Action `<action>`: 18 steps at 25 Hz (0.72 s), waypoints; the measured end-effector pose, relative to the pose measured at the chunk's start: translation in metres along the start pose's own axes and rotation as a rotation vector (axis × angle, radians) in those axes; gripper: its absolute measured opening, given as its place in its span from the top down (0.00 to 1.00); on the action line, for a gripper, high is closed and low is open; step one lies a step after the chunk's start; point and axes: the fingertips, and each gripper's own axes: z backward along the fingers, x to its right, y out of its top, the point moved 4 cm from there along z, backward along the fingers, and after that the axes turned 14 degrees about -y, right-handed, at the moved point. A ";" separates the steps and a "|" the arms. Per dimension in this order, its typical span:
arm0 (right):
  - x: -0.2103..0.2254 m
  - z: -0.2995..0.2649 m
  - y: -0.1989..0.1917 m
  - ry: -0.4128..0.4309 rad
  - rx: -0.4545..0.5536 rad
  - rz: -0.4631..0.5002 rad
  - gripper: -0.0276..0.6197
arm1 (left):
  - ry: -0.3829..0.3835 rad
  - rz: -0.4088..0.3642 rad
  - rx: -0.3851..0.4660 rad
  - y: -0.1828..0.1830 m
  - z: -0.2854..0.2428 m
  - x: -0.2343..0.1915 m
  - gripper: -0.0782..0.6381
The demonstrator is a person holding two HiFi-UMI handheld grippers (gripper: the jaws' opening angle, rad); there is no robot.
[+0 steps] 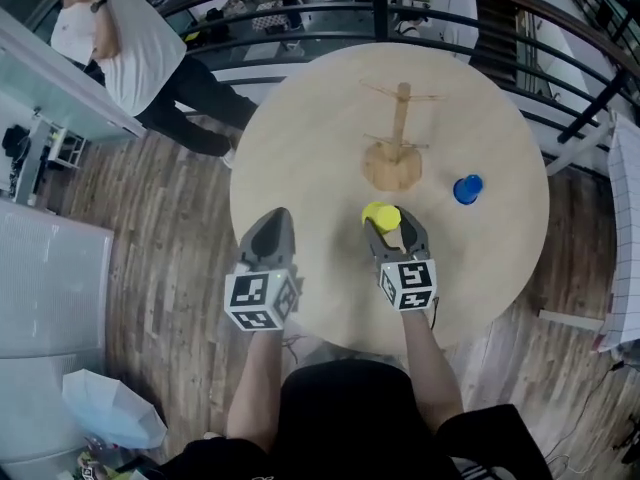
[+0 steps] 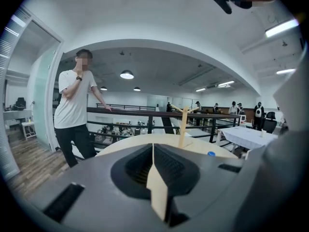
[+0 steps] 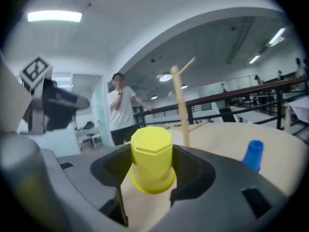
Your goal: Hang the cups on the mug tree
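Yellow cup (image 3: 151, 153) held in right tongs (image 1: 389, 227), wooden mug tree (image 1: 401, 128) behind

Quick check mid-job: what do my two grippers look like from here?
Both the left gripper and right gripper are grey with broad rounded jaws and black pads. Each carries a white cube of black square markers. The person wears a black top.

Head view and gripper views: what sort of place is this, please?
Probably an open-plan office or lab on an upper level: a round wooden table stands beside a curved black railing, with ceiling lights and people standing far behind.
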 end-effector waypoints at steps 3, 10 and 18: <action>0.051 0.036 0.038 -0.154 0.093 -0.152 0.55 | -0.054 -0.002 0.028 0.012 -0.019 0.017 0.87; 0.122 0.062 0.052 -0.317 0.123 -0.206 0.55 | -0.157 -0.025 0.074 0.032 -0.055 0.053 0.87; 0.165 0.018 0.077 -0.288 0.171 -0.326 0.55 | -0.122 -0.012 0.086 0.033 -0.053 0.051 0.87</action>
